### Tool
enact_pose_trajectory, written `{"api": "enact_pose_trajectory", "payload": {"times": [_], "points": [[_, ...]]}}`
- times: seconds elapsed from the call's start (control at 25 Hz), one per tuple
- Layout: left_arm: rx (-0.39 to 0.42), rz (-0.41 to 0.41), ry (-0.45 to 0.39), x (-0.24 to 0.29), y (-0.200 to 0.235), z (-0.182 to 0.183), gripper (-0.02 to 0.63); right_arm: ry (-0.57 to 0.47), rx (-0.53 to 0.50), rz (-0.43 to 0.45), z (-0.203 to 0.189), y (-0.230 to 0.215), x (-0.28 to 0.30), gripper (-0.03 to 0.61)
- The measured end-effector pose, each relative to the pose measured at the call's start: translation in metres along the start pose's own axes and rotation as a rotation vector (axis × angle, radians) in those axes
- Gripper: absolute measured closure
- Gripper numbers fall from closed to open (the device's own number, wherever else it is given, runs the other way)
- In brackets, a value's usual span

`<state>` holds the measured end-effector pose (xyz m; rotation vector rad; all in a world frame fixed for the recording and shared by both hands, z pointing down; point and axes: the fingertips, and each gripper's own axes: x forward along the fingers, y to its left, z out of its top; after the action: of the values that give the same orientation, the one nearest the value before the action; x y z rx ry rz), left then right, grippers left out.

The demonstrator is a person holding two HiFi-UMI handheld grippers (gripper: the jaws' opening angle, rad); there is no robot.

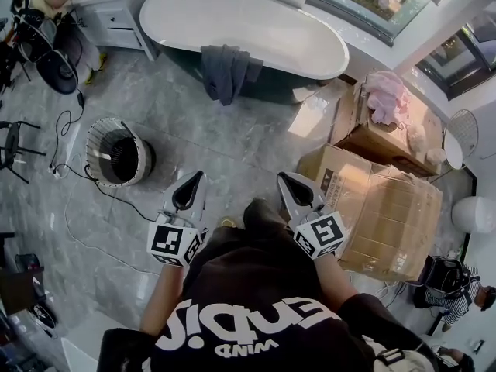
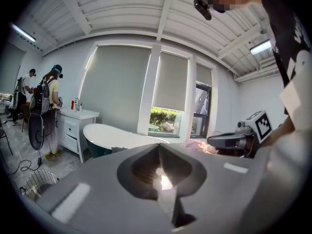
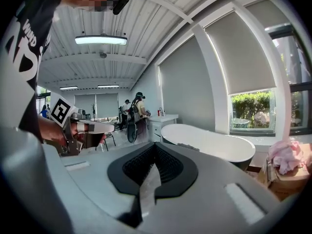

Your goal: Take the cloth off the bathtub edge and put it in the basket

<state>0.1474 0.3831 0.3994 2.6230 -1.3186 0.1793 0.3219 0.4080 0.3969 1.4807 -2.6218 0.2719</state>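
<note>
A dark grey cloth point(image 1: 225, 72) hangs over the near edge of the white bathtub point(image 1: 256, 29) at the top of the head view. A round white wire basket point(image 1: 116, 153) stands on the grey floor to the left. My left gripper point(image 1: 191, 181) and right gripper point(image 1: 288, 181) are held side by side close to my body, far short of the tub, both shut with nothing between the jaws. In the left gripper view my left gripper point(image 2: 158, 147) points toward the tub point(image 2: 112, 135), with the basket point(image 2: 41, 182) low at the left. In the right gripper view my right gripper point(image 3: 155, 146) faces the tub point(image 3: 209, 143) and cloth point(image 3: 187, 146).
Cardboard boxes point(image 1: 380, 208) stand to my right, one with a pink cloth point(image 1: 387, 99) on top. A white vanity cabinet point(image 1: 108, 14) stands left of the tub. Cables point(image 1: 70, 130) trail over the floor near the basket. People point(image 2: 46, 101) stand by the vanity.
</note>
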Motion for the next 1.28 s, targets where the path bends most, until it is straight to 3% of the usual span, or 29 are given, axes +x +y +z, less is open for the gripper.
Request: {"api": "enact_pose_trajectory", "payload": {"times": [0.52, 0.88, 1.28], "points": [[0.017, 0.046, -0.017, 0.025, 0.051, 0.012, 0.620, -0.049, -0.017, -0.056, 0.018, -0.023, 0.055, 0.569], [0.034, 0.044, -0.014, 0.076, 0.079, 0.024, 0.620, -0.043, -0.016, -0.086, 0.022, -0.072, 0.088, 0.569], [0.014, 0.070, -0.003, 0.147, 0.116, 0.048, 0.620, -0.019, -0.036, -0.058, 0.050, -0.137, 0.146, 0.569]]}}
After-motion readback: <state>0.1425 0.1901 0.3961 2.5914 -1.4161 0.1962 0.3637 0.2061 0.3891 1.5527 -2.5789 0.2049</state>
